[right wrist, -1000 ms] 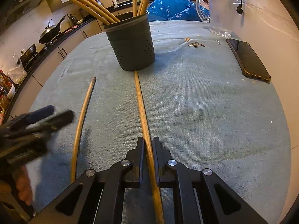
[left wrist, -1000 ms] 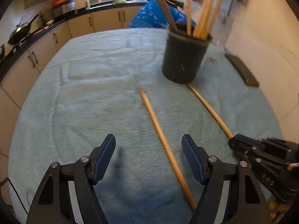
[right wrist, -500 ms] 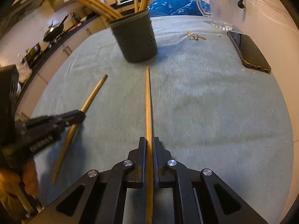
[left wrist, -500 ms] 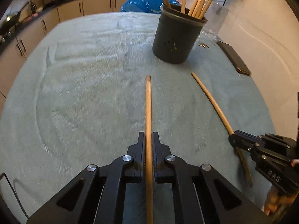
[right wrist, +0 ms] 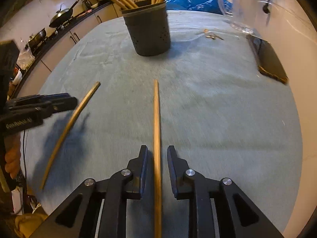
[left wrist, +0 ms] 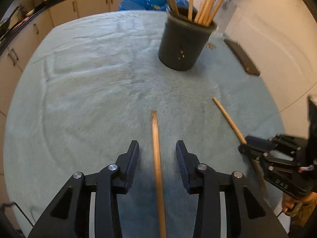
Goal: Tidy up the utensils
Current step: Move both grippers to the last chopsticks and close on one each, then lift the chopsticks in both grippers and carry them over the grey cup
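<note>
Left wrist view: the left gripper stands parted around a wooden chopstick, pads clear of it.

Its jaws have just been opening. The right gripper, narrowly parted and also just opening, frames a second chopstick. Both sticks lie on the cloth-covered counter, pointing toward a dark utensil holder beyond.
</note>
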The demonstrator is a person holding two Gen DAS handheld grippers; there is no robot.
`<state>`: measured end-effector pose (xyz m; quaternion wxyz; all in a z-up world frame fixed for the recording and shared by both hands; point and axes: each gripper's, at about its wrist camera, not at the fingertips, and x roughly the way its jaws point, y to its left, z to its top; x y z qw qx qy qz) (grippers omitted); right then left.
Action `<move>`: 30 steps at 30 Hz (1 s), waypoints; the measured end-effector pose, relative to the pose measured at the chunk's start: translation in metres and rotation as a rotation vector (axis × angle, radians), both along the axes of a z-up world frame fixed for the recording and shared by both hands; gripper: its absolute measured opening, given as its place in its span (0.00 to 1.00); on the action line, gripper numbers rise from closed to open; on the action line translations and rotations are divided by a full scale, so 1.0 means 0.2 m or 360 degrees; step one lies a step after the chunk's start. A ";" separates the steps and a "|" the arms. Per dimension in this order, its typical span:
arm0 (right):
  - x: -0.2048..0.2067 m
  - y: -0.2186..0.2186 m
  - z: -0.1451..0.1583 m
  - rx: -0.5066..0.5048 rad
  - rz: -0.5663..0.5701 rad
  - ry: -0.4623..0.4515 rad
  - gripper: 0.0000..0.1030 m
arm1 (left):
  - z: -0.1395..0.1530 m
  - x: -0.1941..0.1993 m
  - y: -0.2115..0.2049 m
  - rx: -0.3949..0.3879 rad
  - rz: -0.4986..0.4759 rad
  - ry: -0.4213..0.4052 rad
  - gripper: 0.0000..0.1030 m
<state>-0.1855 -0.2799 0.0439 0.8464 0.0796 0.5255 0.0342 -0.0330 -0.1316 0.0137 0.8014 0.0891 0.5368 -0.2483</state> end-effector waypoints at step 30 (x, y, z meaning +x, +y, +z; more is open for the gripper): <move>0.00 0.06 0.50 -0.0020 -0.0109 -0.0545 0.06 | 0.53 -0.22 0.21 -0.0332 0.0122 -0.0478 0.06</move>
